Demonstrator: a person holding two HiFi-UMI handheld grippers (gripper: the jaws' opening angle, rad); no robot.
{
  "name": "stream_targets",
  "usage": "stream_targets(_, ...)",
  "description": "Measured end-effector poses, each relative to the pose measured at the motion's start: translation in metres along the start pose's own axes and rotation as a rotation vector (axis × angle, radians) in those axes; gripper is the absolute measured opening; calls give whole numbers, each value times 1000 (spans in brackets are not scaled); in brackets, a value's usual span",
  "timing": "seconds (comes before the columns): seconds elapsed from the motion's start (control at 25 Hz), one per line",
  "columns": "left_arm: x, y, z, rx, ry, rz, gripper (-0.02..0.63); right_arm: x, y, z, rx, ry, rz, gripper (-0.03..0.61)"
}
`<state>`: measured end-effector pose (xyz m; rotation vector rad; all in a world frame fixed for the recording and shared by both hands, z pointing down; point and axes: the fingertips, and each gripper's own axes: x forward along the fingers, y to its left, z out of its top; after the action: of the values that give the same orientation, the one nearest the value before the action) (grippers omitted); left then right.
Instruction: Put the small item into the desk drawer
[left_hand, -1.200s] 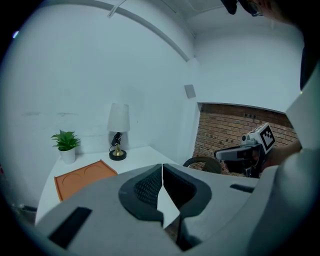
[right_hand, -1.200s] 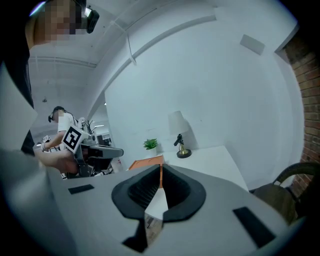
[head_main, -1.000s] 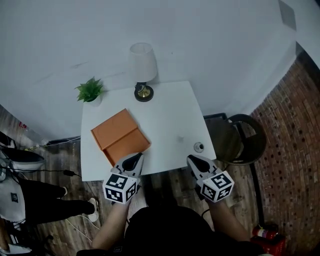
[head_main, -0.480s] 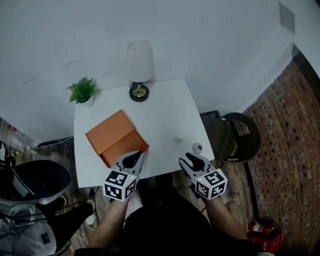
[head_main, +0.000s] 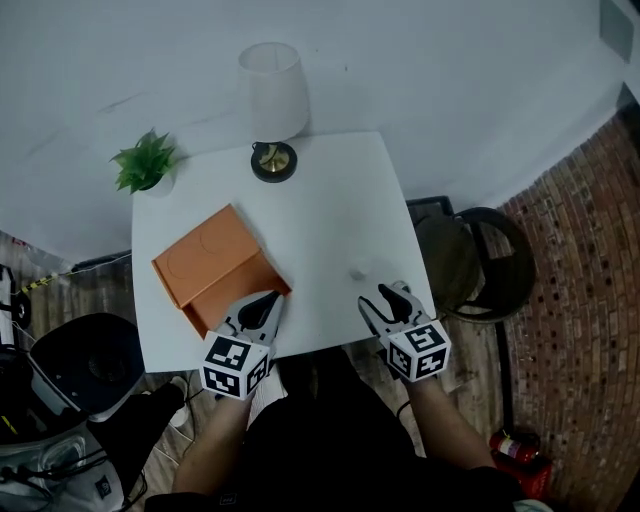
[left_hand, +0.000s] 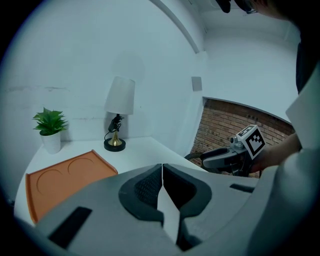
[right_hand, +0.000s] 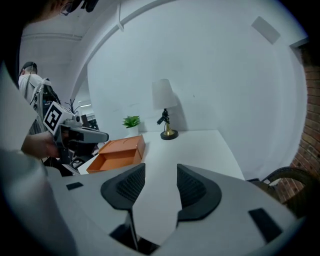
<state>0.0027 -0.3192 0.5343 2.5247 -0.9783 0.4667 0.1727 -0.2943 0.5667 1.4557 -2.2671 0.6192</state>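
Observation:
On the white table (head_main: 320, 220) an orange drawer-like box (head_main: 215, 270) lies at the left, its open compartment (right_hand: 112, 159) facing the front edge. My left gripper (head_main: 268, 303) hovers at that box's front corner, and its jaws meet with nothing in them (left_hand: 162, 167). At the table's front right, my right gripper (head_main: 385, 300) stands open; its jaws have just been opening, and only bare table shows between them (right_hand: 160, 175). The small dark round item is hidden under that gripper. A small pale bump (head_main: 358, 271) sits just beyond the tips.
A white lamp (head_main: 272, 100) and a potted plant (head_main: 143, 165) stand at the table's back. A dark round chair (head_main: 480, 265) is close to the table's right side. Dark bags and cables (head_main: 90, 360) lie on the floor at the left.
The right gripper's jaws went from shut to open. Both grippers moved forward over the table's front edge. The small dark round item near the right edge is now covered by the right gripper.

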Motion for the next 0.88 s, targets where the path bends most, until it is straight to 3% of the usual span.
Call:
stream_targets(0.32, 33, 23, -17, -62, 38, 33, 15, 52, -39, -12, -37, 74, -35, 210)
stream_targets(0.88, 52, 49, -17, -105, 57, 98, 15, 107, -67, -48, 7, 194, -54, 218)
